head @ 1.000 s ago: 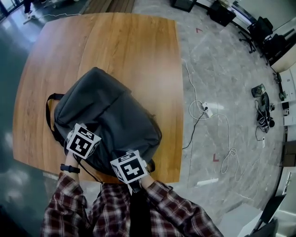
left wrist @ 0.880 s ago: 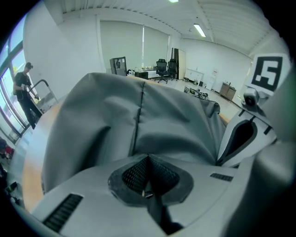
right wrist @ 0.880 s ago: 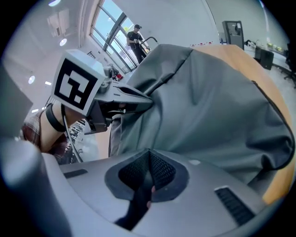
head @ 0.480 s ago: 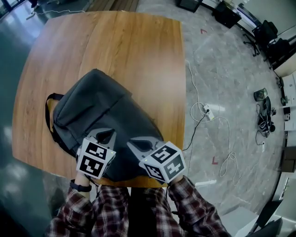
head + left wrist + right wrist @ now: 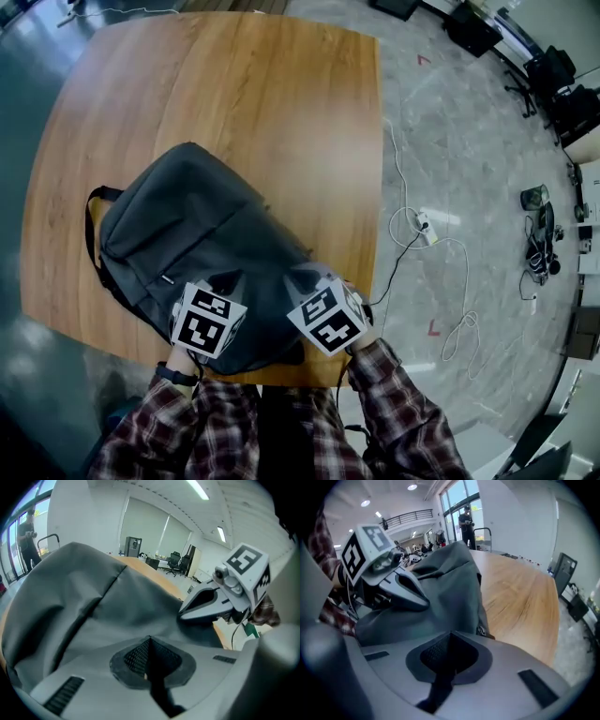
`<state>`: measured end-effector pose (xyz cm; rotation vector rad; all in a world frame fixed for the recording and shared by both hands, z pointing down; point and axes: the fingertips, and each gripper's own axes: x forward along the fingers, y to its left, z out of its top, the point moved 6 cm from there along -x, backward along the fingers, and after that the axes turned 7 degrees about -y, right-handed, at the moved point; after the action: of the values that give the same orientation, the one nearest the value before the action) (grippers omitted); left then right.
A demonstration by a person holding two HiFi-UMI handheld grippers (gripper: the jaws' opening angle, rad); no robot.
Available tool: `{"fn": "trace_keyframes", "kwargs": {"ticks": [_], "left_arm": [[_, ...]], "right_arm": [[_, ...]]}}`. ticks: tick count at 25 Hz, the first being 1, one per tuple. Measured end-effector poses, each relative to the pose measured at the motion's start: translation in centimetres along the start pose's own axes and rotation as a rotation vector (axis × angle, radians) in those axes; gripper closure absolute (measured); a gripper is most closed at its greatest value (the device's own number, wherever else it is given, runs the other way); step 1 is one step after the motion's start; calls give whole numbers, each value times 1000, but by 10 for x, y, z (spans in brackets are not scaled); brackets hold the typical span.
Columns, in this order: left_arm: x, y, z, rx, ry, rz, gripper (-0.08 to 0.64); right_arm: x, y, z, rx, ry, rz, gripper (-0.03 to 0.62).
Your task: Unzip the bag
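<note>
While the dark bag (image 5: 187,225) lies flat by the near edge of the desk (image 5: 234,84), both grippers sit at its near end. The left gripper (image 5: 150,644) has its fingers pressed together with nothing between them, and so does the right gripper (image 5: 451,637). I think the job is just starting: the bag looks closed and no zip is held. A small shiny bit (image 5: 481,630) on the bag may be the zip tab; I cannot tell. Next, one gripper should open and pinch the tab while the other holds the bag down.
</note>
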<state>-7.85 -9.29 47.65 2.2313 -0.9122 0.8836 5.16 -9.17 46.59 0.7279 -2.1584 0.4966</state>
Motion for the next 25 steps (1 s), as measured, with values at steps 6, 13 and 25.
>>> {"fn": "trace_keyframes", "kwargs": {"ticks": [6, 13, 25], "left_arm": [[-10, 3, -10, 14, 0, -65, 551], [-10, 1, -11, 26, 1, -98, 551], [-27, 9, -28, 15, 34, -214, 551]], "right_arm": [[-5, 22, -2, -26, 4, 157, 581], [-38, -51, 53, -63, -286, 190, 581], [51, -59, 64, -612, -75, 427, 525]]}}
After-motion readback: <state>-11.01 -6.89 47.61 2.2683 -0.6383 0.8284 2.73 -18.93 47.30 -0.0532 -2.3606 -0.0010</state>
